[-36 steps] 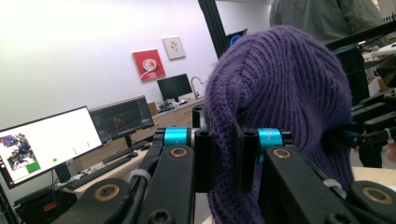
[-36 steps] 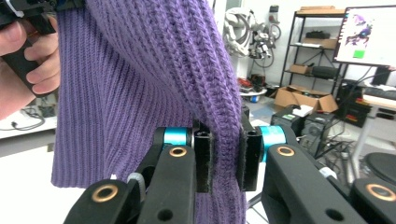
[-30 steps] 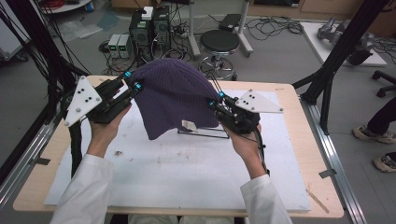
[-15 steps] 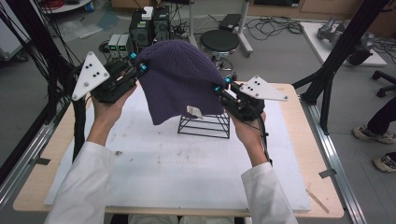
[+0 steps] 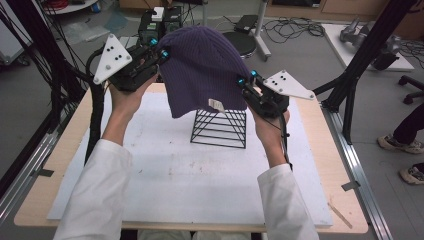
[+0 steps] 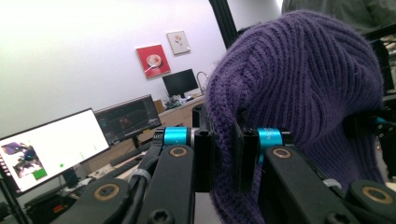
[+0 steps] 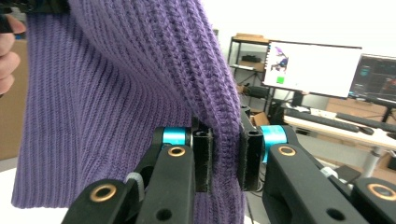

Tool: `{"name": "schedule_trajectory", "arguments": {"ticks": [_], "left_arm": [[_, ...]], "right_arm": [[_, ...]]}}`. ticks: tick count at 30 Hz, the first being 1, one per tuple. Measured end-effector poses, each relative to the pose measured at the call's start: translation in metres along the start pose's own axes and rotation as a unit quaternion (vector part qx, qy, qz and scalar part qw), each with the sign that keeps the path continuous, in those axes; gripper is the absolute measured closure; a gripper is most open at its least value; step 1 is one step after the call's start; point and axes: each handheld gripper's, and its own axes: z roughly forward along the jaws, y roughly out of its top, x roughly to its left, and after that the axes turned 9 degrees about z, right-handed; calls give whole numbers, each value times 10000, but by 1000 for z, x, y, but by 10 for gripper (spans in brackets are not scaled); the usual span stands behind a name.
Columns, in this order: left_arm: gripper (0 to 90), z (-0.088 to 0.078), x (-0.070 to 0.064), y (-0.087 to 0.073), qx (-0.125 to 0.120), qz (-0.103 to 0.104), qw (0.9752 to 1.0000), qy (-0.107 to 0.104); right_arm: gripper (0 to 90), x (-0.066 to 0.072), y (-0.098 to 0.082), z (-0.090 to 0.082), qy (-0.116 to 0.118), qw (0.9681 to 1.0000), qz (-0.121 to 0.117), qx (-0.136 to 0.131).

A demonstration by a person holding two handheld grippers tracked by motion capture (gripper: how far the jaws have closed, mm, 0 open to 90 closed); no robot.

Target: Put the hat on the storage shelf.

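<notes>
Both sets of jaws clamp the purple beanie [image 5: 205, 70], left gripper [image 5: 161, 52] and right gripper [image 5: 246, 80] stretching it above the wire stand [image 5: 220, 127], probably to clear the table [image 5: 165, 170]

The beanie [image 5: 205, 70] between the two hand-held grippers is dark purple with a ribbed knit pattern, and carries a small white tag; the left hand-held gripper [image 5: 161, 53] and the right hand-held gripper [image 5: 246, 79] are black with turquoise rings at the jaws and pale grey top plates; the wire stand [image 5: 220, 127] below the beanie is black; the bench [image 5: 60, 170] is light wood under a white mat [image 5: 200, 180]; the sleeves [image 5: 95, 200] are white.
</notes>
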Motion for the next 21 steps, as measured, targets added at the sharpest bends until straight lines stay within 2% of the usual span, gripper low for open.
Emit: {"name": "schedule_trajectory", "arguments": {"ticks": [8, 14, 21], "left_arm": [[819, 14, -7, -9, 63, -72, 9999, -34], [816, 21, -8, -9, 201, 236, 9994, 142], [815, 34, -13, -18, 396, 342, 9981, 315]], "right_arm": [[804, -13, -1, 0, -228, 9996, 133, 64], [801, -15, -4, 6, -367, 9992, 89, 91], [798, -16, -11, 16, -752, 9969, -7, 228]]}}
